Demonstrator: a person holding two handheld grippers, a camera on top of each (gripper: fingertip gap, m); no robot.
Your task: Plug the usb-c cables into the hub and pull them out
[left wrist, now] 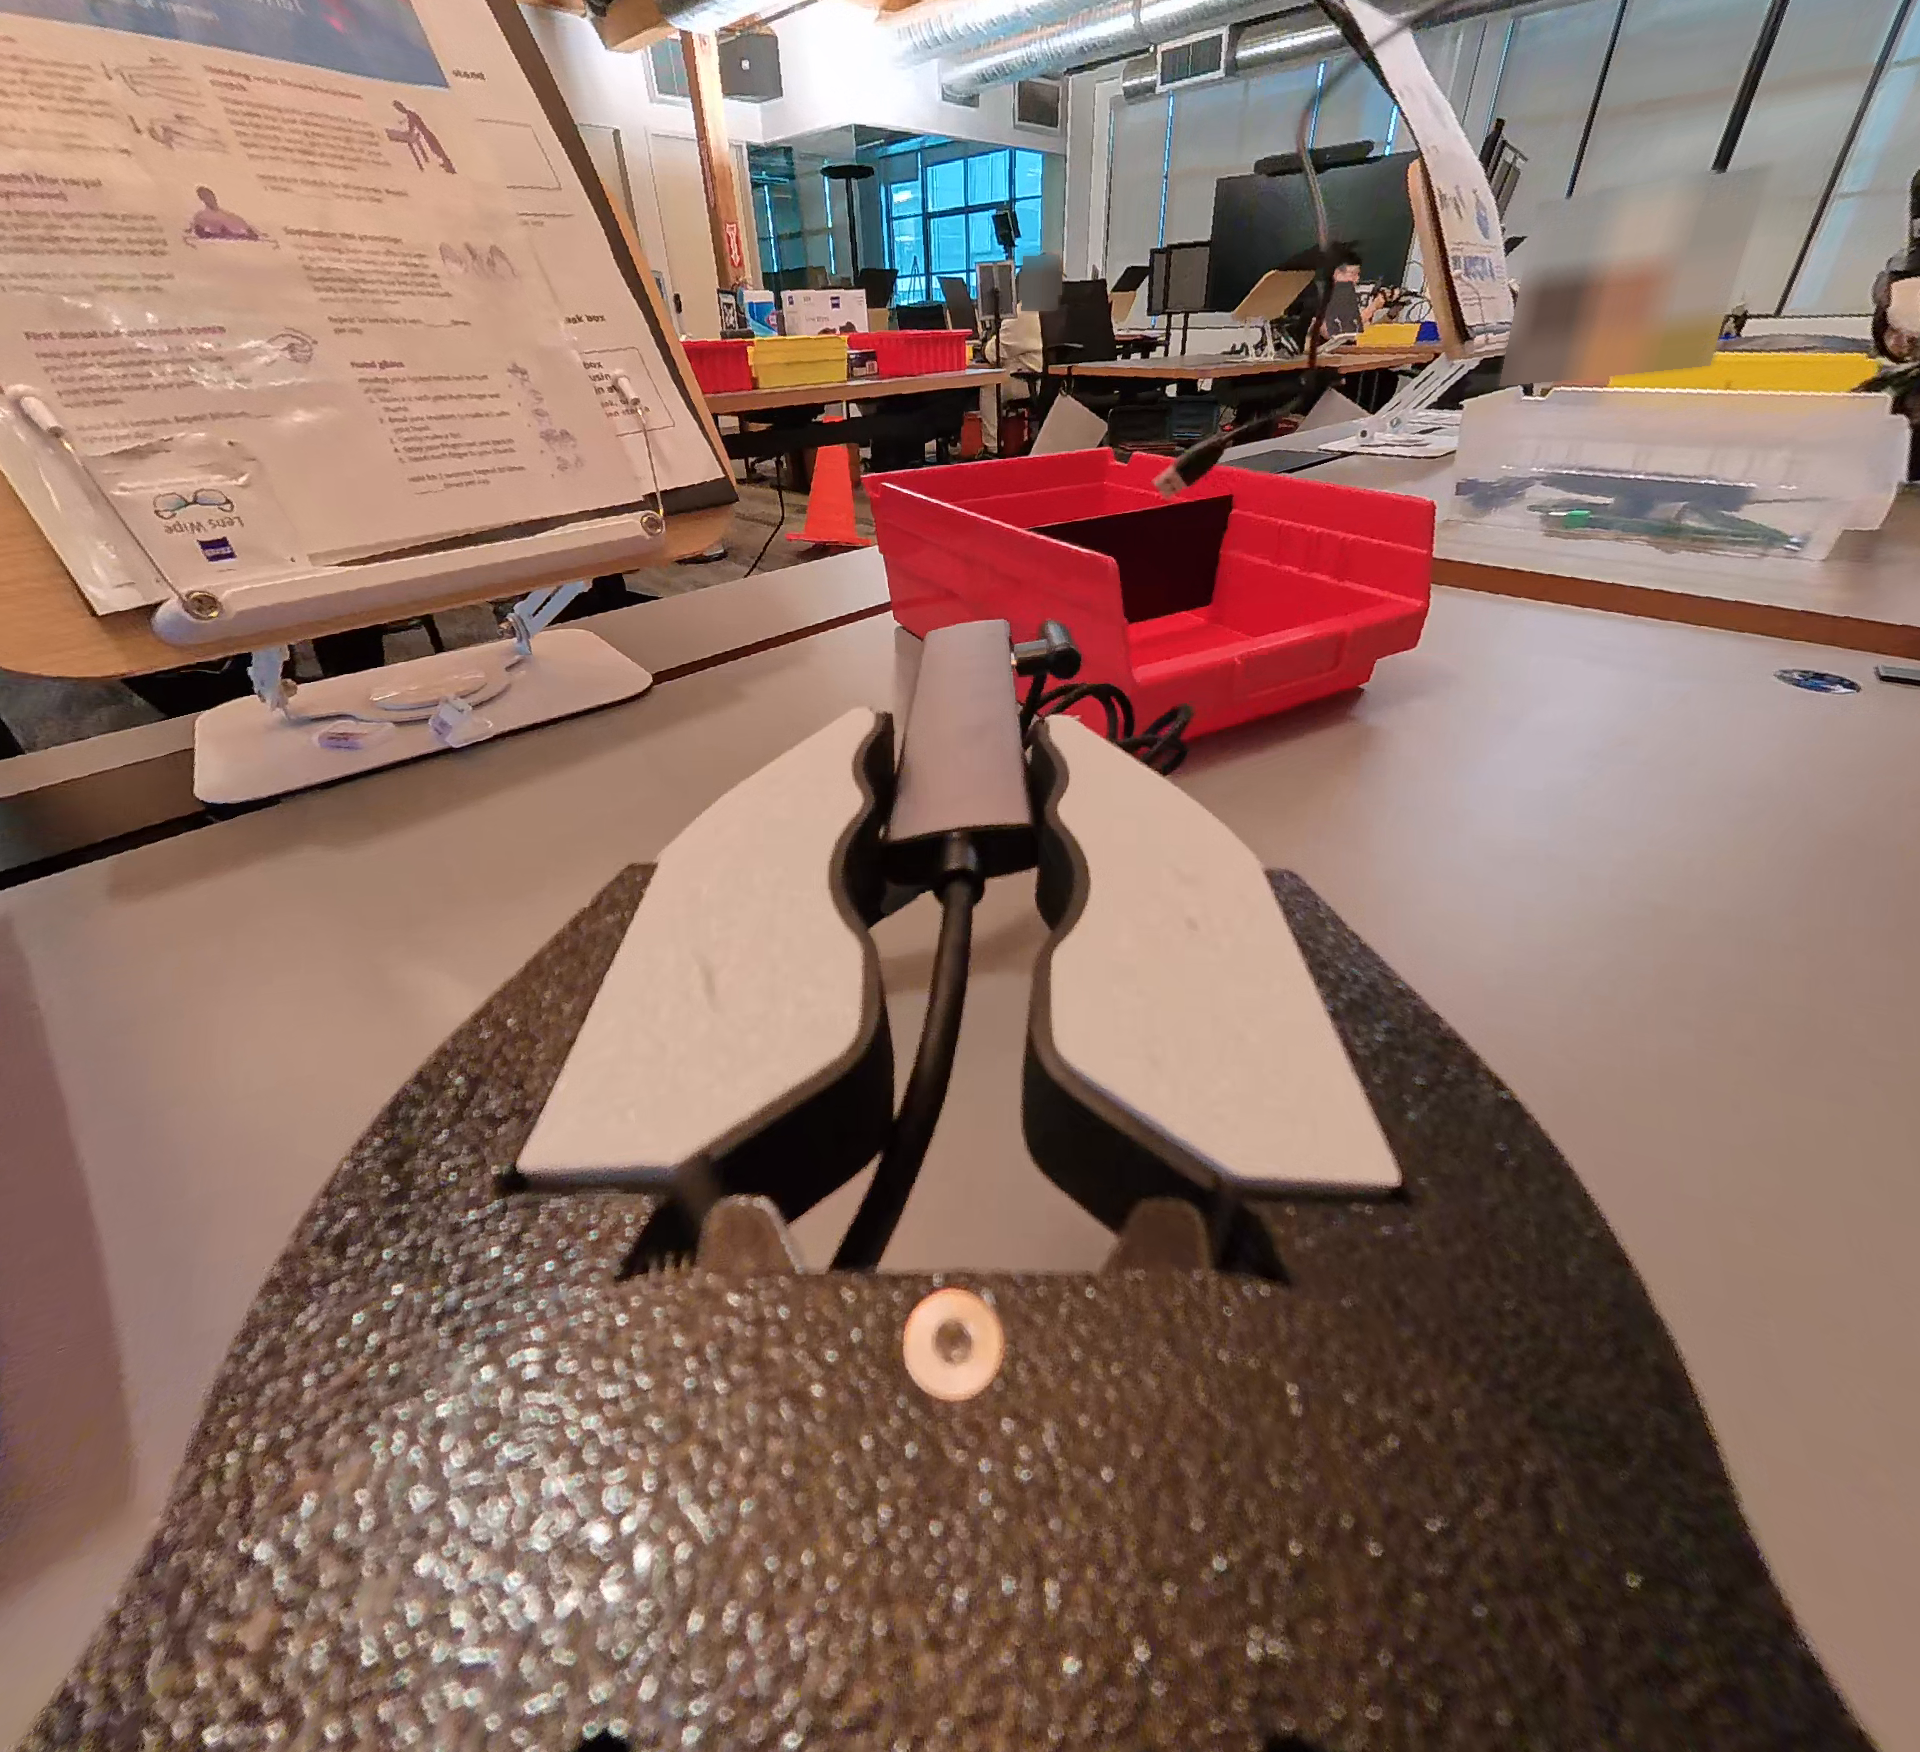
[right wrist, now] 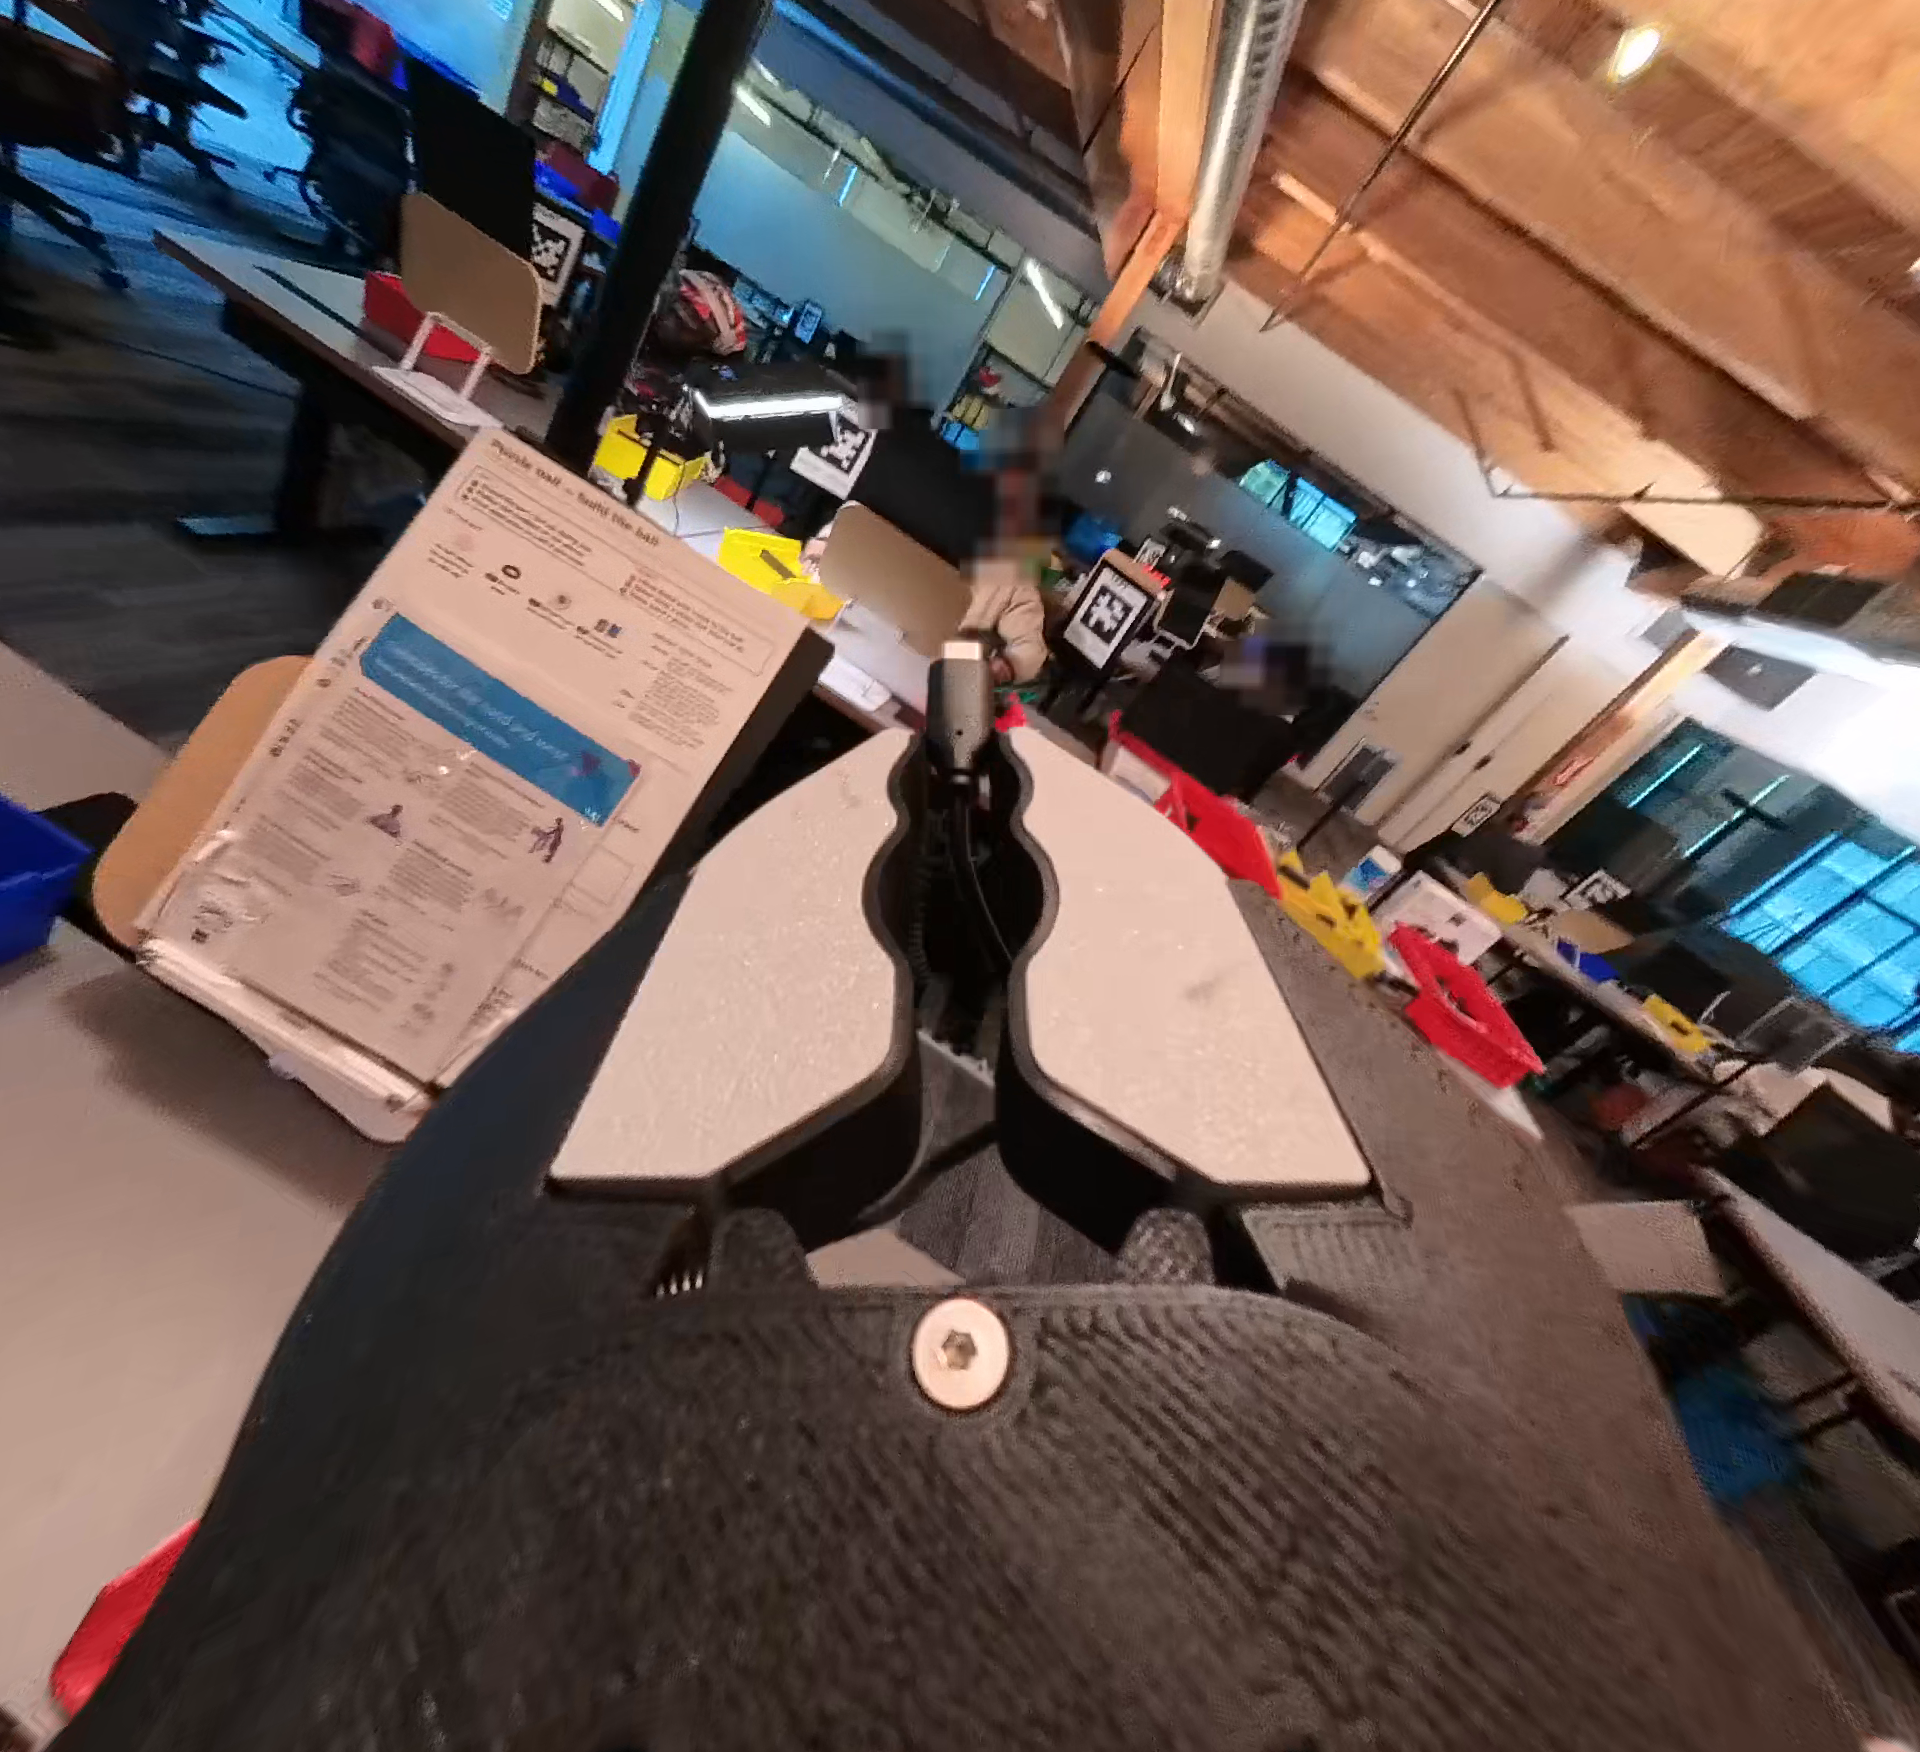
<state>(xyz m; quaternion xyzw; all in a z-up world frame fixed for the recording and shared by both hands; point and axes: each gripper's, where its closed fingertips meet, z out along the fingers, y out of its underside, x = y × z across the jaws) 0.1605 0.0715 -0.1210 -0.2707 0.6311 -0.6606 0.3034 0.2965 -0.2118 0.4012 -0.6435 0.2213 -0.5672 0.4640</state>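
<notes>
My left gripper (left wrist: 961, 746) is shut on a grey hub (left wrist: 961, 731), held level just above the grey table. The hub's own black lead (left wrist: 940, 1006) runs back between my fingers. A black cable's plug (left wrist: 1044, 648) is in the hub's right side near its far end, with its coil (left wrist: 1117, 726) lying on the table. My right gripper (right wrist: 961, 752) is shut on a black USB-C cable plug (right wrist: 961, 694), raised and tilted, its metal tip pointing away. In the left wrist view a loose plug (left wrist: 1190, 471) on a black cable hangs in the air over the red bin.
A red bin (left wrist: 1153, 580) stands on the table right behind the hub. A document stand with printed sheets (left wrist: 312, 268) stands at left, also in the right wrist view (right wrist: 457, 829). A clear plastic bin (left wrist: 1662, 476) sits at back right. Other desks and people are farther off. The left gripper's tips are roughly 60 centimeters from the right gripper's.
</notes>
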